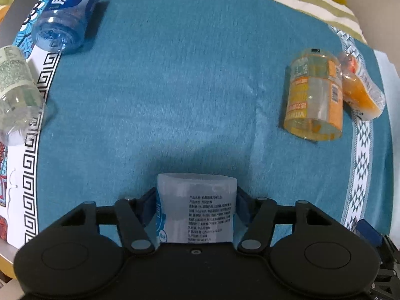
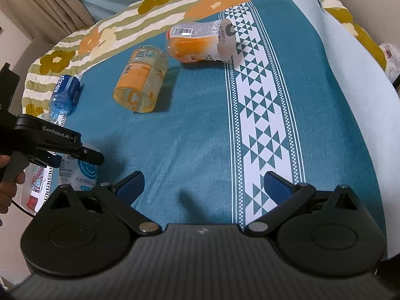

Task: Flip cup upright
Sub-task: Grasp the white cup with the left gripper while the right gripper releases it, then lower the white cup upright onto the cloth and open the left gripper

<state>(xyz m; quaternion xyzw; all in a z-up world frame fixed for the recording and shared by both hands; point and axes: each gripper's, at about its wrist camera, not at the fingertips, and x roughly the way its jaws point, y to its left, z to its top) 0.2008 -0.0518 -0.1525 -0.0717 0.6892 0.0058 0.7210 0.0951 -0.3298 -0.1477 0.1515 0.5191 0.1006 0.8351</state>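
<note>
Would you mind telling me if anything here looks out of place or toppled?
Yes: the orange cup and the cup beside it lie on their sides on the cloth, as does the blue cup. No spills show.

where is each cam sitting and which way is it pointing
Left wrist: on the left gripper, looking down along its fingers at the teal cloth; its jaws are clamped on a white-labelled cup.
Right wrist: on the right gripper, jaws open and empty, facing across the cloth; the left gripper and the person's hand show at its left edge.
Shared: orange-labelled cup, blue bottle, both lying down.
</note>
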